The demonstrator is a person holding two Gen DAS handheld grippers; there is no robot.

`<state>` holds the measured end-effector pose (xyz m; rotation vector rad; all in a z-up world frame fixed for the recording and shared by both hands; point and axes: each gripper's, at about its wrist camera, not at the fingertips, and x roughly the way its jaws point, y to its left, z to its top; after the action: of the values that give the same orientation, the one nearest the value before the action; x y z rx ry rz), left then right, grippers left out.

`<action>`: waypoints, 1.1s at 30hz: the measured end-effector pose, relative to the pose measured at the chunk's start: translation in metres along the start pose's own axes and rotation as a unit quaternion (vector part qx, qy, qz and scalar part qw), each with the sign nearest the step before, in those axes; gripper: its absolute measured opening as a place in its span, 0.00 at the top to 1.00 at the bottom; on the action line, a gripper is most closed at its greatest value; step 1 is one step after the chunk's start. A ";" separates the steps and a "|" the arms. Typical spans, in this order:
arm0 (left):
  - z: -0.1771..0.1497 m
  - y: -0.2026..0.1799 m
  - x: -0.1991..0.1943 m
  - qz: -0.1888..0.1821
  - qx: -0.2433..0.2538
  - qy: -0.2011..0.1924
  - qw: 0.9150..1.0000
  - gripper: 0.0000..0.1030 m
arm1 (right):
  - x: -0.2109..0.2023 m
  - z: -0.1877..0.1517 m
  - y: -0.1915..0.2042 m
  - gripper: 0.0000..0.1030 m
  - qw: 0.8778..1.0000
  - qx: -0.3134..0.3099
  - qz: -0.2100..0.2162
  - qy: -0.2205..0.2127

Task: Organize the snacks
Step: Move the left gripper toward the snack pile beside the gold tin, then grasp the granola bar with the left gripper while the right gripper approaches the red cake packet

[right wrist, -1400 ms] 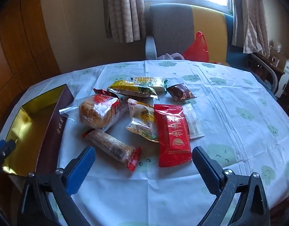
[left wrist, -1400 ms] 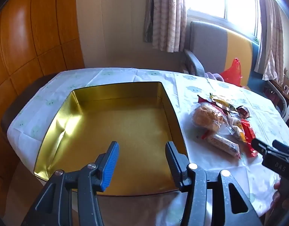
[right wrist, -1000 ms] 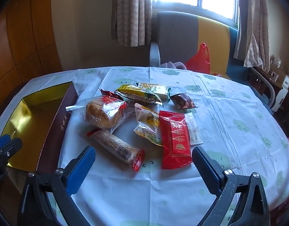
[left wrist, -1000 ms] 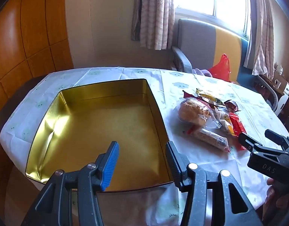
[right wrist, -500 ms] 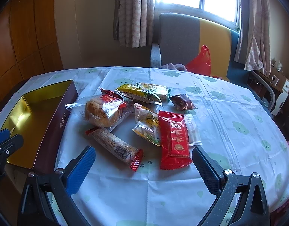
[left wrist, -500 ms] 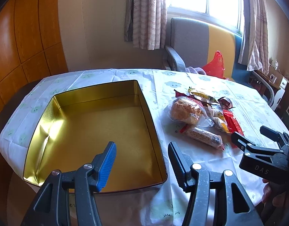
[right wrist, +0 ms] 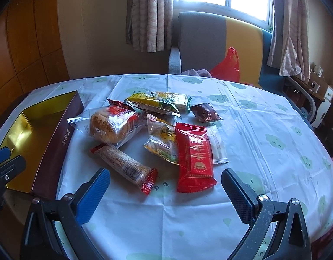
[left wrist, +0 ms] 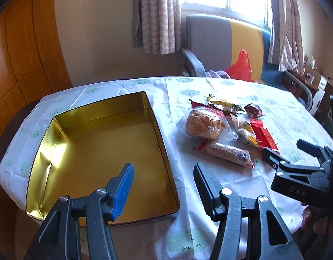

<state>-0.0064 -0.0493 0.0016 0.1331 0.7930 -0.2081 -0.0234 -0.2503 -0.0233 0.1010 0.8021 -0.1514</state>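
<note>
- L gripper [left wrist: 163, 174]: jaws apart, nothing between, hanging over near edge of the gold tin [left wrist: 58, 119]. Tin bare inside.
- R gripper [right wrist: 165, 184]: jaws wide apart, empty, just short of the snack pile.
- Snacks sit on the cloth [right wrist: 263, 130] at 3 o'clock from the tin, none in yet.
- Bar [right wrist: 125, 165] lies nearest me, at 11 o'clock off R tips. Looks light, stiffish, crinkly film, prob slippery; I'd pinch across mid-body, not the crimped ends.
- Bun [right wrist: 110, 125] at 12 from the bar: soft, squashes easy; go gentle.
- Red pack [right wrist: 194, 153] flat; take by an edge.
</note>
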 end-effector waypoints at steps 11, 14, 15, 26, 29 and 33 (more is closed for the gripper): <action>0.005 -0.024 0.002 0.001 0.051 -0.002 0.999 0.44 | 0.000 -0.004 -0.028 0.00 1.000 0.030 -0.009 0.005; 0.006 -0.029 0.003 -0.001 0.060 -0.001 0.998 0.44 | 0.001 -0.008 -0.038 0.00 0.999 0.036 -0.012 0.010; 0.006 -0.031 0.004 -0.003 0.064 0.000 0.998 0.44 | 0.002 -0.009 -0.041 0.00 0.999 0.039 -0.014 0.013; 0.008 -0.050 0.010 -0.015 0.088 0.012 0.996 0.44 | 0.014 -0.022 -0.072 0.00 0.996 0.064 -0.035 0.042; 0.008 -0.054 0.014 -0.023 0.092 0.020 0.995 0.44 | 0.020 -0.026 -0.079 0.00 0.995 0.068 -0.041 0.053; 0.012 -0.061 0.027 -0.054 0.081 0.052 0.994 0.44 | 0.028 -0.033 -0.085 0.00 0.994 0.071 -0.048 0.069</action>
<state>0.0058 -0.1141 -0.0119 0.2572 0.8884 -0.3702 -0.0422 -0.3318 -0.0686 0.2086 0.9338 -0.2946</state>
